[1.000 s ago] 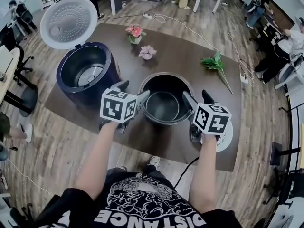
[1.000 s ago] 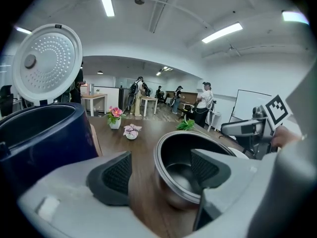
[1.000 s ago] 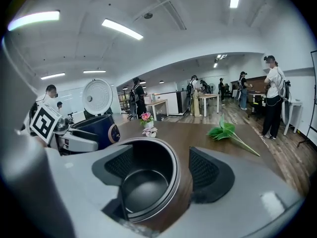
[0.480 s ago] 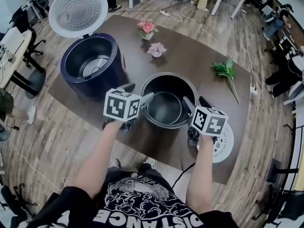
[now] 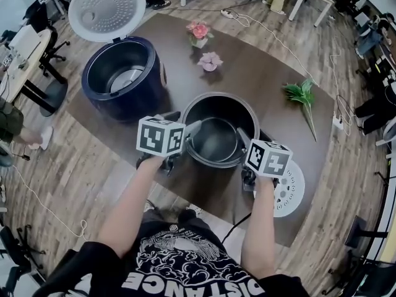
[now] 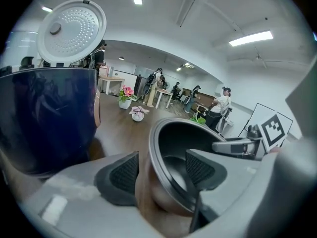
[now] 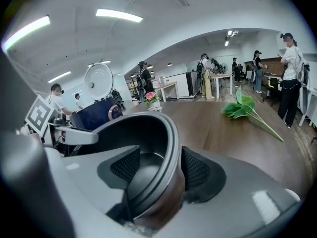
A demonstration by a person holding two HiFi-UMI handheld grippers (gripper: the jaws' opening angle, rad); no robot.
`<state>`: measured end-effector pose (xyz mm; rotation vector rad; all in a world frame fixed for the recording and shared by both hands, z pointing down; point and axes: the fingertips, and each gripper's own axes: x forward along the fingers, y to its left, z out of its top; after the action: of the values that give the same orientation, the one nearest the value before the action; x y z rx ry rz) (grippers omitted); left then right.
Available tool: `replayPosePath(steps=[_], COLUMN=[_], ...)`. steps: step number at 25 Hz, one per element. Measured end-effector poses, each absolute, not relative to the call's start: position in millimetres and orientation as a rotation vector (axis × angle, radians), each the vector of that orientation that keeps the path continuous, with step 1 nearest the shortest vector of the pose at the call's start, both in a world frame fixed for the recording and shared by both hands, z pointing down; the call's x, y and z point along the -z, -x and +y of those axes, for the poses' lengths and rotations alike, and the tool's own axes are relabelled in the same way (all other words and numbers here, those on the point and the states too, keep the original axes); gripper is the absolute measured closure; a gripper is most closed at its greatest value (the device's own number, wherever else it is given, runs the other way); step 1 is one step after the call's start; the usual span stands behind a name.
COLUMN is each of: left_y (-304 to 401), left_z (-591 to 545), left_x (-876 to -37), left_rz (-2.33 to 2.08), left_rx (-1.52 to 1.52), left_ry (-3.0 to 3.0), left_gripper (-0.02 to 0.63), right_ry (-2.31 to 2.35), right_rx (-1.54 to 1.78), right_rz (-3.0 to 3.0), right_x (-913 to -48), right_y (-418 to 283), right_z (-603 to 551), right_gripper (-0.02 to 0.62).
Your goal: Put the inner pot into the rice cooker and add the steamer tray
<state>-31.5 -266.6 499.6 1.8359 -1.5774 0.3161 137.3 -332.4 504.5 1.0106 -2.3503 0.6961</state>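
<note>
The dark inner pot (image 5: pixel 219 98) stands upright in the middle of the brown table (image 5: pixel 260 73). My left gripper (image 5: pixel 182 122) straddles its left rim, one pad inside and one outside. In the left gripper view the rim (image 6: pixel 154 152) sits between the closing pads with gaps on both sides. My right gripper (image 5: pixel 252 136) straddles the right rim (image 7: pixel 174 148); its jaws are closing too, and the inner pad is still clear of the wall. The navy rice cooker (image 5: pixel 120 82) stands open at the back left with its lid (image 5: pixel 106 10) up. The white perforated steamer tray (image 5: pixel 289 190) lies by my right wrist.
Two small potted flowers (image 5: pixel 199 31) (image 5: pixel 210 60) stand behind the pot, and a green leafy sprig (image 5: pixel 302 94) lies at the right. The table's front edge runs just below my hands. Desks, chairs, cables and people surround the table.
Both grippers have sunk lower over the pot's rim, and their jaws have narrowed around it. The pot has not moved.
</note>
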Motion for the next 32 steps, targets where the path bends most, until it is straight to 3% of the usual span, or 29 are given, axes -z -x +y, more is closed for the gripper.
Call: replayPosePath(steps=[12,24,32], left_y=[27.0,27.1,44.9], left_z=[-264.2,-262.5,-257.8], left_x=[-509.0,-503.5,-483.4], left_rz=[-1.593,-1.645,-1.725], left_rx=[-0.34,-0.314,-0.248], left_ry=[-1.787,-1.777,-1.764], left_gripper=[0.451,0.472,0.495], right_ry=[-1.002,-1.085,-1.087], right_rx=[-0.694,-0.623,-0.568], right_rz=[-2.316,-2.274,-2.322], right_x=[-510.8,-506.3,-486.0], right_y=[-141.9,-147.1,-134.0], right_z=[-331.3,-335.8,-336.9], right_gripper=[0.436,0.494,0.497])
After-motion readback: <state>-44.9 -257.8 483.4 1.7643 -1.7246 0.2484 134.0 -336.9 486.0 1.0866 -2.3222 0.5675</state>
